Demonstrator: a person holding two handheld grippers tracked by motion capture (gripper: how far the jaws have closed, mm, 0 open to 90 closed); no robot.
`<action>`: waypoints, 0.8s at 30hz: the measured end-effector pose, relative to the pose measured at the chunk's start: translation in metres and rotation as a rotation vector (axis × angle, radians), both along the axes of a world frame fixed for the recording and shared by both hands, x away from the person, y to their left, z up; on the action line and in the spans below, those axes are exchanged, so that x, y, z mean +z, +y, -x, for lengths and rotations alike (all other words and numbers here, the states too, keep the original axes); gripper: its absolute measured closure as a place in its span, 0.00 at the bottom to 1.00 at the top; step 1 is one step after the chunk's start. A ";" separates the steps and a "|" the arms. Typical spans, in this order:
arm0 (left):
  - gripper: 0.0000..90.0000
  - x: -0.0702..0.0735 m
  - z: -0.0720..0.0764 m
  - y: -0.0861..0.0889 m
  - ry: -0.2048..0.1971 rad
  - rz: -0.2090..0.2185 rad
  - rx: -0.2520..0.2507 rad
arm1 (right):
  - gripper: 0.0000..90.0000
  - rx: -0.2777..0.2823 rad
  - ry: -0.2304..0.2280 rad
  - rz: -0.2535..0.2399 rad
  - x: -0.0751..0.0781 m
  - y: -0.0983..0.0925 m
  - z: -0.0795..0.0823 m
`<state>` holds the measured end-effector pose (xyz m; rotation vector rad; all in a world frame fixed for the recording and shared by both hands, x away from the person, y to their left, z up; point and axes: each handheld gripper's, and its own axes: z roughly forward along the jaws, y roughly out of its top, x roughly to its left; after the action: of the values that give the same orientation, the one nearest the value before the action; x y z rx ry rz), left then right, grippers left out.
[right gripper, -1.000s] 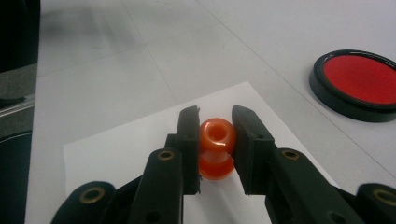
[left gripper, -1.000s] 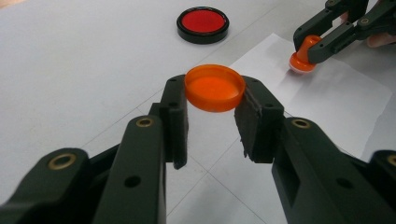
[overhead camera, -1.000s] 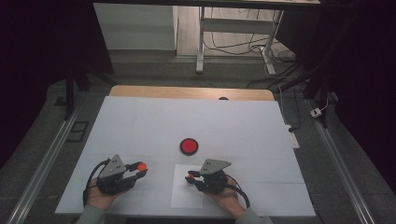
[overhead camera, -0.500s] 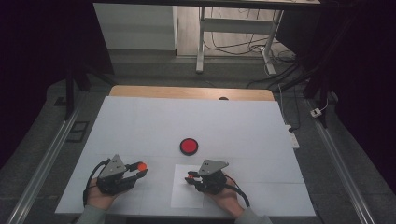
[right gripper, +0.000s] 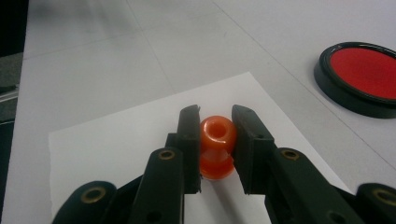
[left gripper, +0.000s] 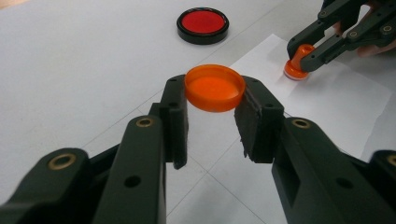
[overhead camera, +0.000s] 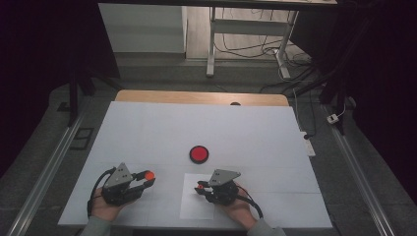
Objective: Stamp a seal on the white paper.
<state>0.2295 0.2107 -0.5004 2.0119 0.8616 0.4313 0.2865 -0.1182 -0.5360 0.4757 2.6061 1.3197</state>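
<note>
1. The left gripper (left gripper: pixel 212 100) clamps a shallow, glossy orange cap (left gripper: pixel 215 87) just above the near-left table (overhead camera: pixel 147 128).
2. The right gripper (right gripper: pixel 216 123) grasps a small orange stamp (right gripper: pixel 217 144), upright on white paper (right gripper: pixel 116 135).

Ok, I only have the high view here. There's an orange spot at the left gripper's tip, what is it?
Observer: An orange cap, open side up, clamped between the left gripper jaws.
Operator: And the right gripper?
Observer: The right gripper is shut on a small orange stamp, pinched at its narrow neck.
Operator: Is the stamp down on the paper?
Observer: Yes, in the left gripper view its base rests on the white sheet.
Operator: The red disc?
Observer: The red pad sits in a shallow black case, uncovered.
</note>
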 end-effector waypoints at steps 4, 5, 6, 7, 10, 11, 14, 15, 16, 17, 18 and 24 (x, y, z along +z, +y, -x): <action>0.72 0.001 0.000 0.000 -0.001 0.001 0.000 | 0.81 -0.002 -0.007 0.005 0.000 0.000 0.001; 0.72 0.001 0.000 0.000 -0.002 0.000 0.001 | 0.81 0.000 -0.007 0.003 0.000 0.000 0.001; 0.72 0.001 0.001 0.000 -0.003 0.000 0.002 | 0.81 -0.001 -0.007 0.004 0.000 0.000 0.001; 0.72 0.001 0.001 0.000 -0.002 0.001 0.002 | 0.81 -0.002 -0.006 0.005 0.000 0.001 0.001; 0.72 0.001 0.000 0.001 -0.002 0.002 0.003 | 0.81 -0.005 0.002 0.007 0.000 0.000 0.000; 0.72 0.001 0.000 0.001 -0.001 0.002 0.003 | 0.81 -0.005 0.006 0.004 0.000 0.000 0.000; 0.72 0.001 0.000 0.001 -0.001 0.003 0.004 | 0.81 -0.009 0.010 0.002 0.000 0.000 0.000; 0.72 0.001 0.000 0.001 -0.001 0.004 0.005 | 0.81 -0.012 0.010 0.002 0.000 0.001 0.000; 0.72 0.001 0.000 0.001 -0.001 0.005 0.006 | 0.81 -0.013 0.011 0.002 0.000 0.001 0.000; 0.72 0.001 0.000 0.001 -0.001 0.006 0.006 | 0.81 -0.014 0.011 0.002 0.000 0.001 0.000; 0.72 0.001 0.000 0.001 -0.002 0.005 0.007 | 0.81 -0.014 0.011 0.003 0.000 0.001 0.000; 0.72 0.002 0.000 0.002 -0.003 0.007 0.008 | 0.81 -0.016 0.002 0.005 0.000 0.001 0.001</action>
<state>0.2295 0.2124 -0.4989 2.0015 0.8681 0.4357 0.2856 -0.1175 -0.5364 0.4956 2.6012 1.3081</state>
